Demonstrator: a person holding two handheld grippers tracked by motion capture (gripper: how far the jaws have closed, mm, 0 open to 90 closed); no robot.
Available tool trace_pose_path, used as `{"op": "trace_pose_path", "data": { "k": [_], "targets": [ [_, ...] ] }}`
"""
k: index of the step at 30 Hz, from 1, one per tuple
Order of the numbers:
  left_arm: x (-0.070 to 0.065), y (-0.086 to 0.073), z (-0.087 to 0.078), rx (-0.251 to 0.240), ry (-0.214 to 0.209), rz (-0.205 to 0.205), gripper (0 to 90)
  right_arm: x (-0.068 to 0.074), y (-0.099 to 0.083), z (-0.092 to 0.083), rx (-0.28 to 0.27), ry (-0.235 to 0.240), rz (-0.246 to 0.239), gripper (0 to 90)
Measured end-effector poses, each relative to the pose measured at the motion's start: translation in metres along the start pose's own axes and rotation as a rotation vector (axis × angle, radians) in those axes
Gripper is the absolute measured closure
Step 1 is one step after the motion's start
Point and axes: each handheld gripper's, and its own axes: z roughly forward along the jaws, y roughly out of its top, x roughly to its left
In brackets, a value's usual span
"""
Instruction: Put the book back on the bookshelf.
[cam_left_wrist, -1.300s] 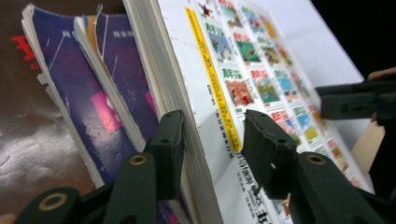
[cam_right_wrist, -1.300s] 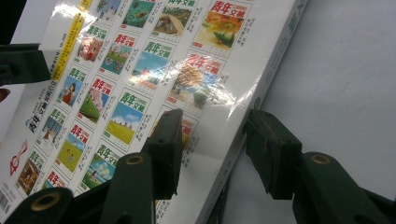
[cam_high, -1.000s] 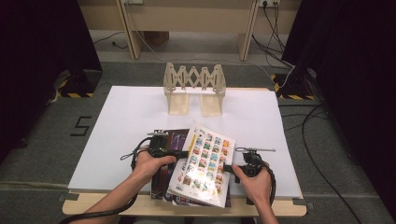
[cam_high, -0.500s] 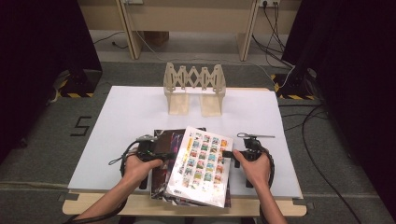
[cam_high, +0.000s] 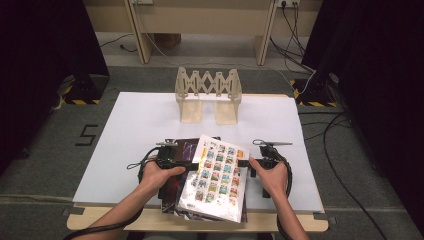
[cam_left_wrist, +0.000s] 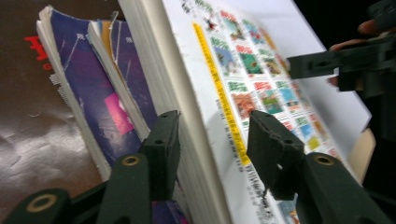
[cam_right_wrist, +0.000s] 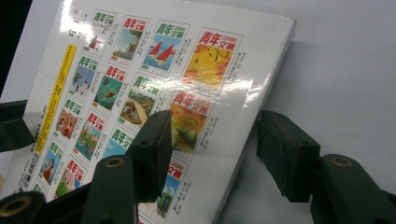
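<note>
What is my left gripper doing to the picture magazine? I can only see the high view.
Observer: The left gripper straddles the spine edge of the magazine. Its jaws have just been opening and no longer pinch it.
Operator: What's under it?
Observer: There are blue-covered books with worn page edges.
Operator: And my right gripper?
Observer: The right gripper has just been opening too. One jaw is over the cover and the other over the bare table, not squeezing.
</note>
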Motion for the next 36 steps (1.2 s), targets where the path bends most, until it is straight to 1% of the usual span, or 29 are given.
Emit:
{"op": "trace_pose_path", "data": {
  "k": [1,3,4,5,6,7,8,9,10,11,12,13,14,15,16,17,18,19,20,23,25,26,28,30,32,33,34,36],
  "targets": [
    [-0.001,0.000,-0.001,-0.005,0.010,-0.005,59.2,0.000,0.000,0.000,-0.002,-0.001,0.002,45.6],
    [-0.005,0.001,-0.004,-0.017,0.017,0.002,61.9,0.000,-0.001,0.001,-0.005,-0.005,0.012,45.6],
    [-0.008,0.001,-0.007,-0.024,0.014,0.008,62.6,0.001,-0.001,0.001,-0.006,-0.006,0.014,45.8],
    [-0.010,0.002,-0.009,-0.037,0.004,-0.001,63.8,0.001,-0.001,0.000,-0.008,-0.007,0.017,46.1],
    [-0.012,0.002,-0.011,-0.059,-0.014,-0.017,64.6,0.002,-0.001,0.001,-0.009,-0.010,0.021,46.3],
    [-0.014,0.002,-0.013,-0.069,-0.040,-0.038,66.5,0.002,-0.001,0.001,-0.014,-0.013,0.025,46.7],
    [-0.014,0.001,-0.013,-0.060,-0.061,-0.049,69.2,0.002,-0.001,0.001,-0.018,-0.012,0.027,47.6],
    [-0.016,-0.001,-0.011,-0.042,-0.095,-0.075,70.7,0.002,-0.001,0.000,-0.018,-0.012,0.027,48.3],
    [-0.016,-0.004,-0.008,-0.015,-0.120,-0.090,71.2,0.002,-0.001,0.000,-0.019,-0.014,0.029,48.8],
    [-0.018,-0.007,-0.004,0.006,-0.130,-0.102,70.4,0.003,-0.001,0.000,-0.019,-0.015,0.028,49.0],
    [-0.018,-0.009,-0.001,0.020,-0.122,-0.093,71.3,0.003,-0.001,-0.001,-0.017,-0.016,0.027,49.5],
    [-0.017,-0.010,0.002,0.027,-0.105,-0.081,71.7,0.002,-0.001,-0.001,-0.017,-0.013,0.020,50.1],
    [-0.015,-0.011,0.003,0.029,-0.105,-0.083,72.5,0.002,-0.001,-0.001,-0.017,-0.010,0.020,50.3],
    [-0.013,-0.011,0.003,0.033,-0.114,-0.104,73.6,0.001,-0.001,-0.002,-0.015,-0.008,0.020,50.4],
    [-0.012,-0.010,0.002,0.034,-0.122,-0.110,76.2,0.000,0.000,-0.002,-0.017,-0.003,0.015,50.4],
    [-0.012,-0.010,0.001,0.029,-0.129,-0.106,78.1,0.000,0.000,-0.001,-0.023,0.003,0.018,50.1],
    [-0.013,-0.010,-0.001,0.025,-0.128,-0.094,79.6,-0.002,0.002,-0.001,-0.034,0.009,0.023,50.2],
    [-0.013,-0.010,-0.001,0.024,-0.128,-0.081,80.1,-0.002,0.005,0.000,-0.039,0.004,0.016,49.6],
    [-0.012,-0.010,-0.002,0.025,-0.129,-0.077,80.3,-0.003,0.007,0.001,-0.037,-0.004,0.014,48.2],
    [-0.007,-0.013,-0.001,0.024,-0.126,-0.090,80.3,-0.004,0.016,0.007,-0.044,0.002,0.006,46.4],
    [-0.004,-0.014,-0.002,0.020,-0.129,-0.093,80.1,-0.004,0.020,0.010,-0.039,0.004,0.015,45.2],
    [-0.004,-0.014,-0.003,0.017,-0.128,-0.090,80.1,-0.005,0.023,0.013,-0.038,0.011,0.018,43.3],
    [-0.002,-0.015,-0.003,0.012,-0.131,-0.092,79.9,-0.008,0.027,0.018,-0.028,0.041,0.046,41.4],
    [-0.001,-0.016,-0.003,0.009,-0.134,-0.089,79.6,-0.011,0.029,0.022,-0.027,0.074,0.064,40.5],
    [-0.001,-0.017,-0.002,0.011,-0.133,-0.085,79.0,-0.014,0.031,0.022,-0.018,0.099,0.077,41.8],
    [0.000,-0.016,-0.002,0.015,-0.132,-0.084,78.6,-0.015,0.031,0.022,-0.016,0.102,0.078,42.6],
    [-0.001,-0.016,-0.002,0.021,-0.130,-0.074,78.3,-0.015,0.031,0.023,-0.019,0.101,0.083,43.2],
    [-0.002,-0.014,-0.002,0.026,-0.123,-0.056,78.1,-0.010,0.032,0.020,-0.026,0.070,0.066,45.3]
  ]
}}
